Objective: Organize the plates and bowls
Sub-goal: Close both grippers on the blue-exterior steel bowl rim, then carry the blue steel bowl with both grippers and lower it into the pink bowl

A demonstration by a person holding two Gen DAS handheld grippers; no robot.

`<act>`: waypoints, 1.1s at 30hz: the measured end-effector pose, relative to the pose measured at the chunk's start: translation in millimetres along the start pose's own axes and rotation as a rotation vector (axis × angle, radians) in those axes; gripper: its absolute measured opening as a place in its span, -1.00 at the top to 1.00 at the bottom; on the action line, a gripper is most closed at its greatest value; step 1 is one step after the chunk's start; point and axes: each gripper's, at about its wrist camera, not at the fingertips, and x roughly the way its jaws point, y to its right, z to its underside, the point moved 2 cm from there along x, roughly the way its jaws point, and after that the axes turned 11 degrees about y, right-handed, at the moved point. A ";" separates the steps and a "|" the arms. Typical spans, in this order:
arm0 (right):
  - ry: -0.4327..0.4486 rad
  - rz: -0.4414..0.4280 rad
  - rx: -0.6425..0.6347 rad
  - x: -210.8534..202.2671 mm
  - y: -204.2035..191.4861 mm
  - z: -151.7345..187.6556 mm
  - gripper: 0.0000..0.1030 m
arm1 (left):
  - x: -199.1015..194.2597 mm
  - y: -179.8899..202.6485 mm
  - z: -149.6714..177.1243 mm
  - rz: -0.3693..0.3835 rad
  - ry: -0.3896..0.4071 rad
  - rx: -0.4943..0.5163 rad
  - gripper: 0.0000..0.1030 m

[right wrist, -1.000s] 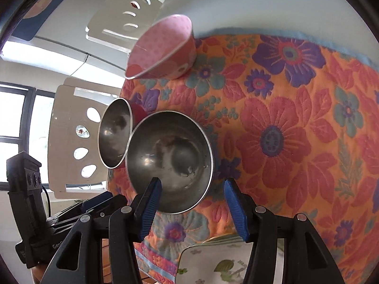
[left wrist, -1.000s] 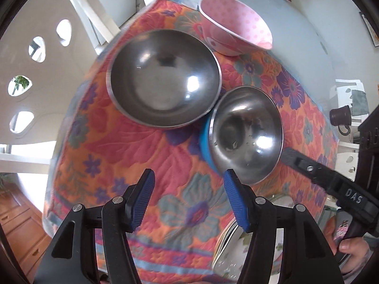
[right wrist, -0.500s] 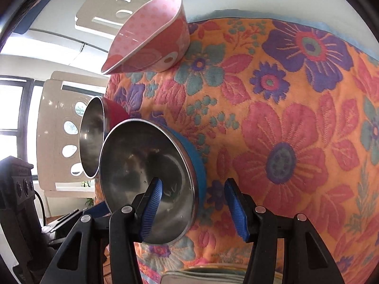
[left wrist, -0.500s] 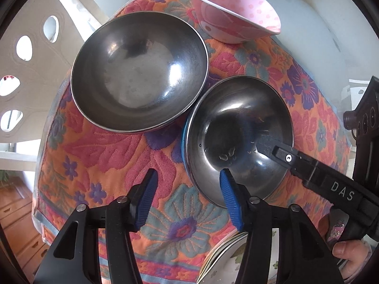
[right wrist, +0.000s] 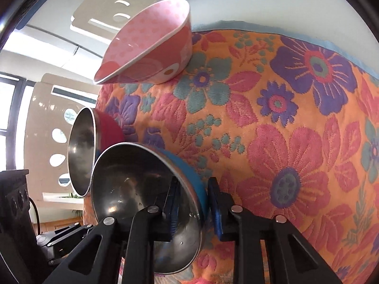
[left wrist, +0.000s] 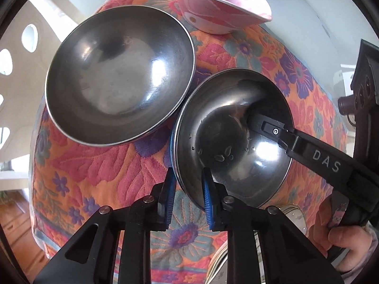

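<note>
Steel inside, blue outside: small bowl [left wrist: 232, 142] on the floral cloth [left wrist: 106, 165] covering the bench [left wrist: 296, 19], towards the near edge. Held from two sides at once. Left gripper [left wrist: 188, 196] closed on the near rim, one blue pad [left wrist: 168, 196] outside the wall, the other inside. Right gripper [right wrist: 193, 210] clamped on the opposite rim, inner finger reaching down into the steel hollow, outer finger [right wrist: 214, 210] against the blue wall. Shows in the left wrist view as a long black arm crossing the rim from the right, with the person's hand [left wrist: 343, 239] behind it at the lower right corner. Appears tipped up on one side in the right wrist view, though fisheye bend makes that hard to judge. A few water drops on the inner surface.

Just beside it, nearer the left edge of the bench: larger steel bowl [left wrist: 118, 80], red on the outside, upright and untouched by either gripper. Rims of the two very close; cannot tell whether touching.

Further back, by the far edge of the cloth: pink dotted bowl [right wrist: 151, 40], standing well apart from the steel pair.

At the near edge, below the small bowl: stacked plates [left wrist: 292, 213], only a sliver showing.

Beyond the bench: white chairs [right wrist: 47, 127] with oval cut-outs.
</note>
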 end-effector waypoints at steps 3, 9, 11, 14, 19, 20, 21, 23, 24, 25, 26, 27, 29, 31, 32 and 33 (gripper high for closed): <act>0.004 -0.006 0.026 -2.3 3.5 -0.9 0.67 | 3.4 0.9 -1.7 0.017 -0.013 0.021 0.65; 0.011 0.033 0.055 -19.0 -0.5 1.7 0.68 | 4.1 6.7 -2.9 0.040 -0.049 0.024 0.67; 0.015 0.044 0.054 -25.5 -3.7 1.8 0.68 | 1.5 7.3 -1.8 0.055 -0.068 0.005 0.67; 0.036 0.063 0.055 -42.0 -9.0 -1.1 0.68 | -10.3 8.9 -2.4 0.077 -0.071 0.003 0.67; 0.077 0.077 0.065 -69.0 -14.0 -6.5 0.68 | -30.3 20.8 -12.1 0.097 -0.052 0.018 0.66; 0.085 0.074 0.069 -74.5 -14.3 -8.3 0.67 | -34.2 22.7 -15.0 0.101 -0.047 0.018 0.66; 0.096 0.072 0.070 -83.3 -15.5 -10.5 0.67 | -38.8 24.5 -18.4 0.109 -0.042 0.015 0.66; 0.112 0.077 0.071 -93.4 -17.9 -15.6 0.67 | -47.5 26.8 -26.1 0.140 -0.042 -0.001 0.66; 0.127 0.083 0.070 -101.6 -19.6 -20.3 0.67 | -52.3 26.3 -30.1 0.160 -0.043 -0.014 0.66; 0.136 0.084 0.066 -106.3 -21.3 -23.4 0.66 | -57.2 26.7 -34.9 0.176 -0.038 -0.022 0.66; 0.147 0.083 0.062 -111.6 -23.1 -26.6 0.64 | -60.9 27.5 -39.2 0.185 -0.031 -0.023 0.66; 0.160 0.080 0.055 -118.6 -26.5 -31.9 0.64 | -65.5 28.0 -44.3 0.191 -0.017 -0.024 0.66; 0.179 0.080 0.036 -127.6 -33.5 -38.9 0.64 | -75.0 26.2 -54.3 0.199 0.005 -0.026 0.66; 0.191 0.084 0.022 -133.4 -39.0 -45.1 0.64 | -80.2 27.6 -64.3 0.207 0.023 -0.036 0.66; 0.196 0.085 0.018 -134.9 -41.6 -48.6 0.64 | -82.5 27.5 -68.8 0.211 0.031 -0.042 0.66; 0.201 0.083 0.012 -136.9 -44.6 -52.6 0.64 | -86.9 24.3 -72.8 0.214 0.038 -0.049 0.66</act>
